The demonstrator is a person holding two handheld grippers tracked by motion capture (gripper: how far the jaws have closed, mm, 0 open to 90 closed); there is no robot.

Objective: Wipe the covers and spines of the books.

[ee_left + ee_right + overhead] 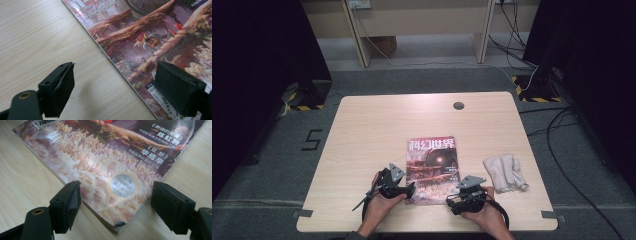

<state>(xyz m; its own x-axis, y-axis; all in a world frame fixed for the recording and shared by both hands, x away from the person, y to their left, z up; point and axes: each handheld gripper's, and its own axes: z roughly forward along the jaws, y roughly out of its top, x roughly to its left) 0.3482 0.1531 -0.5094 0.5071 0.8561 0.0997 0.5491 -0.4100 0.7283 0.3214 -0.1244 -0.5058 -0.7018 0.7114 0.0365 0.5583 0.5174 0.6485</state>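
A magazine [432, 167] with a reddish illustrated cover lies flat on the wooden table [372, 130], near the front middle. My left gripper [411, 190] is at the magazine's lower left edge. In the left gripper view the magazine [150, 32] has its spine edge running between the jaws of my left gripper [117, 87], which stand wide open, one pad over bare wood and one over the cover. My right gripper [452, 202] sits at the lower right corner. In the right gripper view its jaws [116, 200] are open on either side of the magazine's [105, 157] curled corner.
A crumpled white cloth [505, 172] lies on the table to the right of the magazine. A round cable hole [458, 105] sits near the far edge. Cables and dark stands are on the floor beyond and beside the table.
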